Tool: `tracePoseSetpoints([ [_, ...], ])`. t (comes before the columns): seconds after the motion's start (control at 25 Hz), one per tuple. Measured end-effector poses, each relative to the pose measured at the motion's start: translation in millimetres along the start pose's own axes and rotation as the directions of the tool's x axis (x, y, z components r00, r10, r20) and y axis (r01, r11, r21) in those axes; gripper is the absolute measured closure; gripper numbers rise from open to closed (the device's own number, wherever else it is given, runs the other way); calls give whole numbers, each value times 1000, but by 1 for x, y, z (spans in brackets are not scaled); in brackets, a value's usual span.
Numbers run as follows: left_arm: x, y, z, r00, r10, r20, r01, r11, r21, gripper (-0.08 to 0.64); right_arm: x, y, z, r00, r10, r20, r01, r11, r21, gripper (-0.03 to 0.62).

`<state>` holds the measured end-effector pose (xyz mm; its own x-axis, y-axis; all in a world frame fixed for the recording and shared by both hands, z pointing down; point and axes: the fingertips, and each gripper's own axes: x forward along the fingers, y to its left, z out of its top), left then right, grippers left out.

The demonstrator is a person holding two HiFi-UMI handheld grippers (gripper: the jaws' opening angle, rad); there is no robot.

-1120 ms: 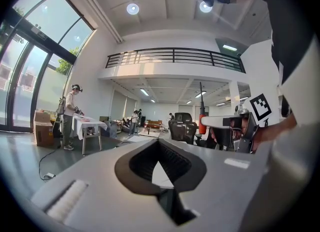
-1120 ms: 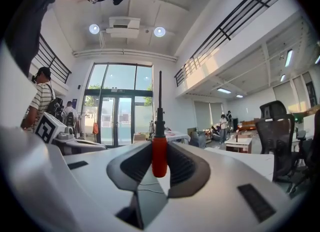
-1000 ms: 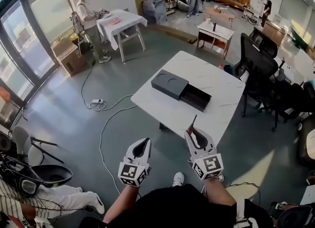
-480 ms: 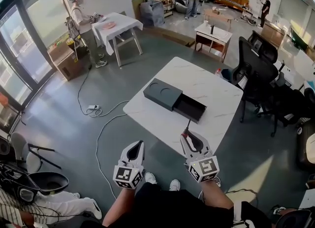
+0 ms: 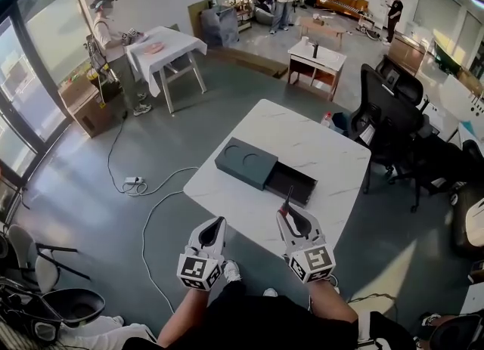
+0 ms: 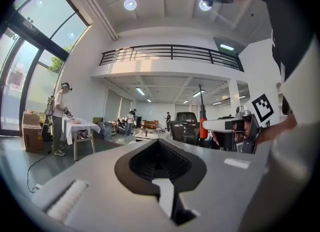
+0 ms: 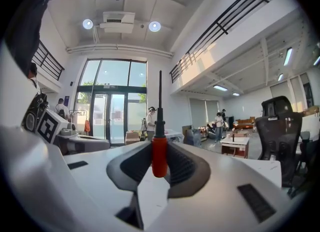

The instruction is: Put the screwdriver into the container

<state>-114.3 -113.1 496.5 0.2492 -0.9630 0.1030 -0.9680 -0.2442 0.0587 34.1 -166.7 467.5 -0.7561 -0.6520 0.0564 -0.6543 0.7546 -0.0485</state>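
**Screwdriver held short of the open container**

The right gripper (image 5: 290,214) holds its fingers (image 7: 186,165) clamped on the red handle of the screwdriver (image 7: 159,152), and the dark shaft projects straight out beyond the fingertips. In the head view, this gripper sits at the near edge of the white desk (image 5: 321,140). The shaft tip lies just short of the container (image 5: 249,161) – a dark grey box with two round recesses in its top and its drawer (image 5: 293,184) pulled out toward the person. The screwdriver is thus outside the container, carried in the air. The left gripper (image 5: 217,226) hangs beside the right one, off the desk – its fingers (image 6: 125,163) closed together on nothing.
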Motion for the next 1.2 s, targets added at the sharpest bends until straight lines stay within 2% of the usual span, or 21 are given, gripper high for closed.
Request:
tracePoseSetpoints([
  [0.4,44,65,11,996,-92,1,92,996,-14,551,71,0,11,996,-93,-5,93,996,-15,494],
  [0.68,66,88,15,978,-208,8,208,978,10,551,89,8,5,983,-185,-19,184,982,-34,494],
  [0.8,78,93,15,969,-245,8,245,969,26,551,84,3,-2,970,-240,-31,239,970,-48,494],
  [0.96,89,87,11,957,-290,-4,290,957,12,551,75,-13,-9,953,-297,-64,294,954,-55,494],
  [1.2,105,71,-3,946,-323,-21,322,946,-30,551,71,-35,-11,941,-326,-92,316,943,-107,494],
])
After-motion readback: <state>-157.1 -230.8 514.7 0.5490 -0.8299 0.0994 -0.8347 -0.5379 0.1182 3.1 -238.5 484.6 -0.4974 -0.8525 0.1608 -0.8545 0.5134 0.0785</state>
